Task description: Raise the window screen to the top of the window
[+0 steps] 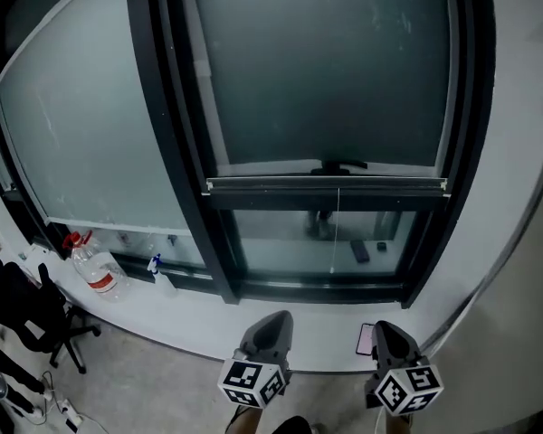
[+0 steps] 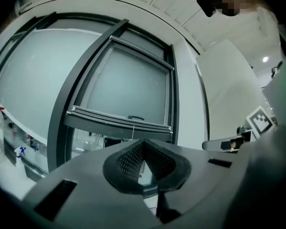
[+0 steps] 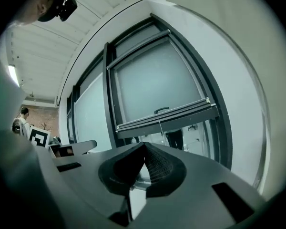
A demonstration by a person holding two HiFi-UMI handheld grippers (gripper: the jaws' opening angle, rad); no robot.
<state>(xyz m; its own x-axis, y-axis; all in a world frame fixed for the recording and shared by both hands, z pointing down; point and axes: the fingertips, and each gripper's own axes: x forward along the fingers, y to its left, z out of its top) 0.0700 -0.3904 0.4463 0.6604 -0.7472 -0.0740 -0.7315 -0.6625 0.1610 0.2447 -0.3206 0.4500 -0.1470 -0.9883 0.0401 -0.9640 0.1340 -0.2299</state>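
Grey window screen (image 1: 326, 80) hangs partway down above the white sill (image 1: 199, 333); left tongs (image 1: 275, 322) and right tongs (image 1: 387, 333) closed, empty.

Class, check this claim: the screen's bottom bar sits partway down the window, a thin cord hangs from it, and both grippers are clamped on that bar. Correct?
One part is wrong. The bottom bar and cord are as stated, but the left gripper and right gripper are shut on nothing, short of the window; each gripper view shows this.
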